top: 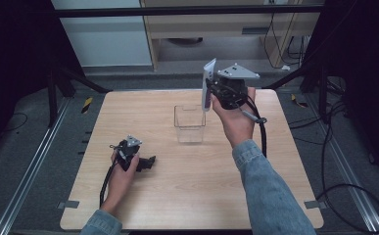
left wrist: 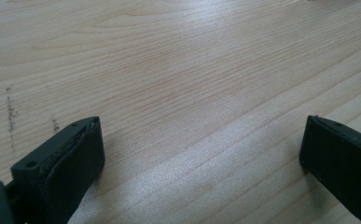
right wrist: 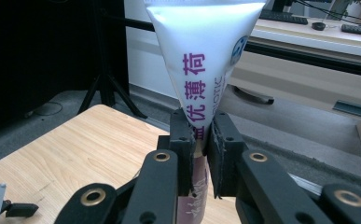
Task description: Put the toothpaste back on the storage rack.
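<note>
The right gripper (right wrist: 200, 140) jaws pinch a soft, light white tube (right wrist: 206, 51) low on its body, held above the table's (top: 187, 196) far edge; squeezing harder would dent it. The left gripper (left wrist: 201, 154) jaws stand wide, empty.
</note>
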Available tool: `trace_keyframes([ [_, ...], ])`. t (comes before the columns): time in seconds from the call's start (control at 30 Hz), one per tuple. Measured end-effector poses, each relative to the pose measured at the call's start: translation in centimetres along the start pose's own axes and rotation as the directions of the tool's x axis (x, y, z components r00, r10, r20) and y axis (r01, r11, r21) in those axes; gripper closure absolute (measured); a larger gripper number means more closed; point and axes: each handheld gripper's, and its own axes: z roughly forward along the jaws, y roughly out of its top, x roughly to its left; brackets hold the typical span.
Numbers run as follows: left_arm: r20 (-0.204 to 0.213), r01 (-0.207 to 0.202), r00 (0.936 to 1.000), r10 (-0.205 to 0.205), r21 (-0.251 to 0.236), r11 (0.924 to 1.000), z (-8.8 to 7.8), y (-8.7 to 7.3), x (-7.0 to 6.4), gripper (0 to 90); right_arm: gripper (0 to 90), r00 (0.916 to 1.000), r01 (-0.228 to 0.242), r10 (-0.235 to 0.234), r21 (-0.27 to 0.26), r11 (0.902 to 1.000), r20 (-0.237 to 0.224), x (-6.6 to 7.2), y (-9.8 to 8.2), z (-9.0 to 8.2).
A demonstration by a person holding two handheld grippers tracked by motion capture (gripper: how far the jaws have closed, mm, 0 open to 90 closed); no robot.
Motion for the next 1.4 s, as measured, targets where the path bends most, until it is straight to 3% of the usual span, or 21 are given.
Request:
trace_keyframes([
  [0.6,0.0,0.001,1.0,-0.001,0.0,1.0,0.0,0.0,0.0,0.0,81.1,0.9999,-0.002,0.002,0.0,1.0,-0.014,1.4,-0.5,3.3],
  [1.4,0.0,0.0,1.0,0.0,0.0,1.0,0.0,0.0,0.0,0.0,81.0,0.9992,0.014,-0.012,0.058,0.9982,-0.037,2.3,-2.9,5.1],
])
